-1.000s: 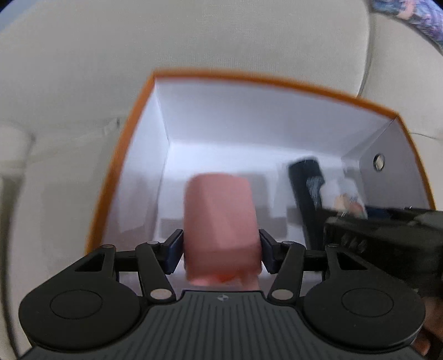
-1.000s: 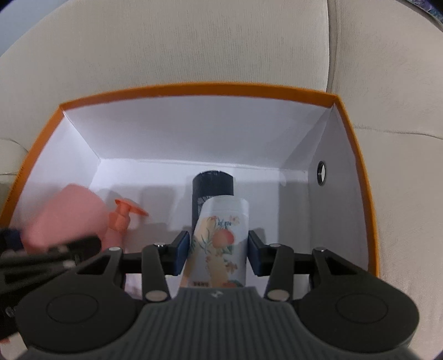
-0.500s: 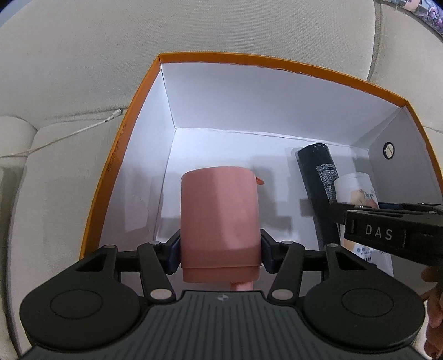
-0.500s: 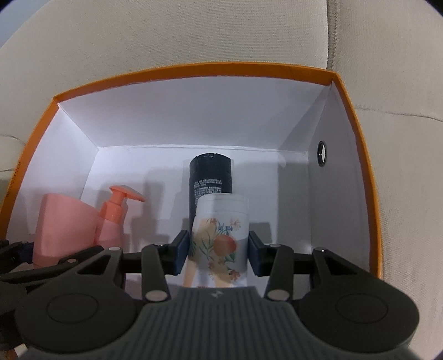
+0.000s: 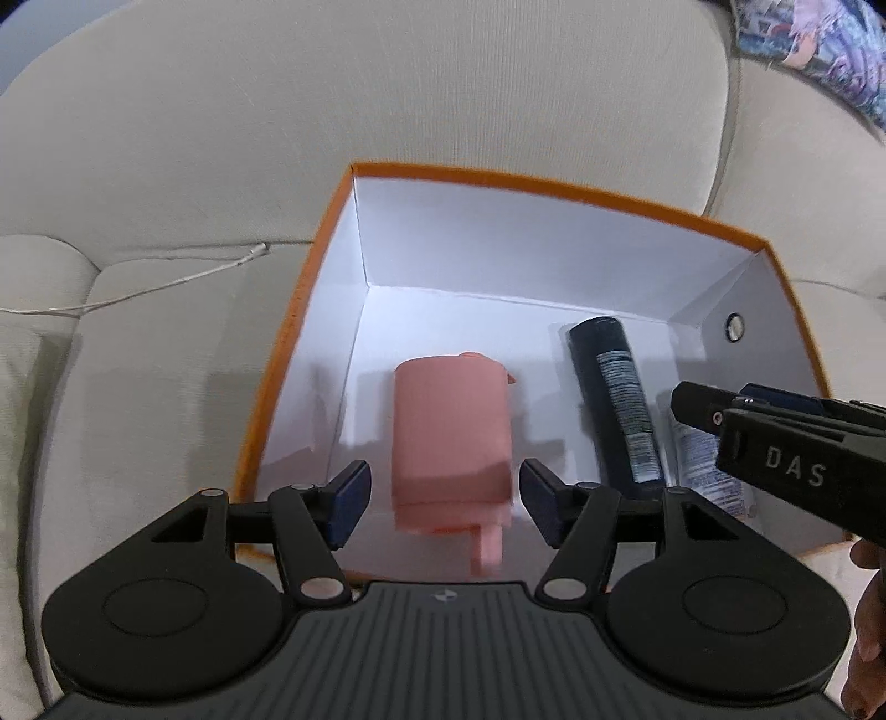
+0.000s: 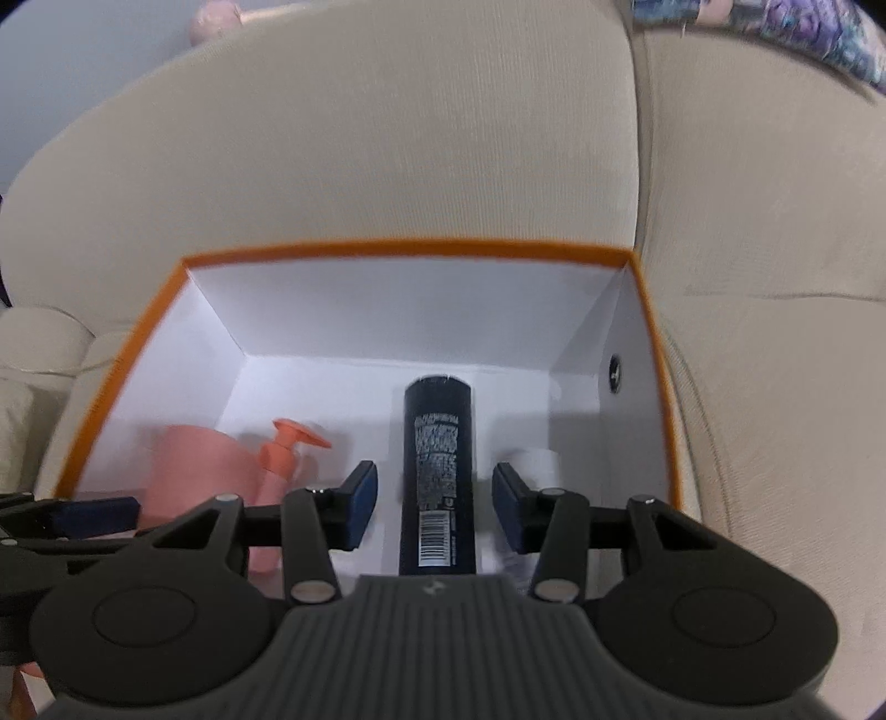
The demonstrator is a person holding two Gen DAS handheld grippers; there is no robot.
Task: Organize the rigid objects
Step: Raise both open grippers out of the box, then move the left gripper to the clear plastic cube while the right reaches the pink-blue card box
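Note:
An orange box (image 5: 498, 177) with a white inside sits on a beige sofa. In it lies a pink pump bottle (image 5: 451, 437), with my left gripper (image 5: 446, 498) just above it. Its jaws are opening and a gap shows on each side of the bottle. A black bottle (image 6: 437, 476) lies on the box (image 6: 415, 246) floor, below my right gripper (image 6: 436, 507). Those jaws are opening too, with nothing pressed between them. A white floral bottle (image 6: 540, 462) lies right of the black one, mostly hidden by a finger. The pink bottle (image 6: 199, 471) is at the left.
Beige sofa cushions (image 5: 387, 99) surround the box. A thin white cord (image 5: 166, 285) crosses the seat to the left. A patterned fabric (image 5: 803, 44) shows at the top right. The box's right wall has a round metal eyelet (image 5: 735, 327). A hand (image 5: 869, 626) shows at the right edge.
Both grippers have let go and risen. The pink bottle and the floral bottle now lie in the box, free of the pads. The box looks smaller and farther off in both views.

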